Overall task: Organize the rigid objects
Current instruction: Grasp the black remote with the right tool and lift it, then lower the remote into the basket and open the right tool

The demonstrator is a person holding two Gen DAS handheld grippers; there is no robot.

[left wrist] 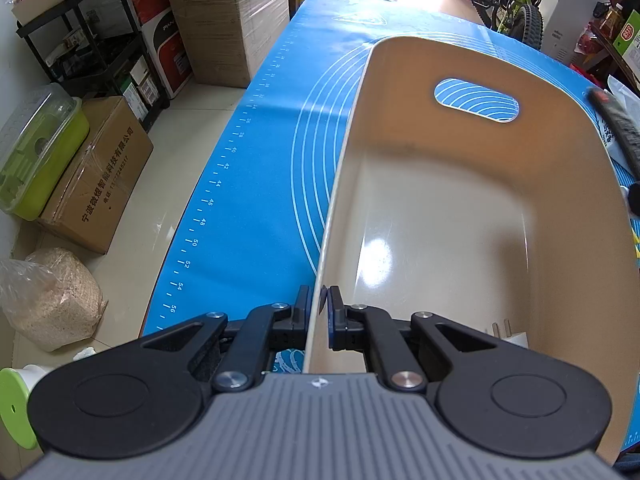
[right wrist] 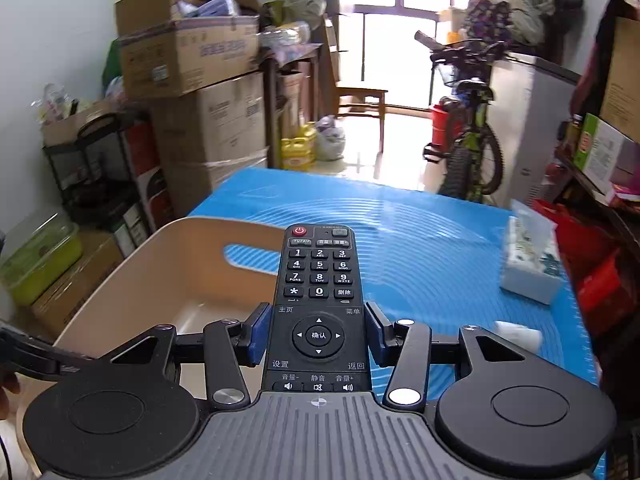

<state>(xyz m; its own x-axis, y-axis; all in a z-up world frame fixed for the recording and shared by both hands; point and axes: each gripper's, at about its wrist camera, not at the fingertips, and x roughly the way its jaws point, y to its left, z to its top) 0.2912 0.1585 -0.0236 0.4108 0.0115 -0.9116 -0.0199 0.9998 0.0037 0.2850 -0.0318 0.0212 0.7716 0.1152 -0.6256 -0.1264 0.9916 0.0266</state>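
A cream plastic bin [left wrist: 440,216] with an oval handle hole stands on the blue mat [left wrist: 260,168]. My left gripper [left wrist: 320,304] is shut on the bin's left wall, one finger outside and one inside. A white plug [left wrist: 510,334] lies inside the bin near me. My right gripper [right wrist: 318,328] is shut on a black remote control [right wrist: 318,280], held buttons-up above the mat beside the bin [right wrist: 168,276]. The remote's far end shows blurred at the right edge of the left wrist view [left wrist: 618,120].
A tissue box [right wrist: 530,260] and a small white object [right wrist: 518,336] lie on the mat [right wrist: 432,248] at the right. Cardboard boxes [left wrist: 224,20], a black rack [left wrist: 96,40] and a bicycle [right wrist: 472,148] stand around the table.
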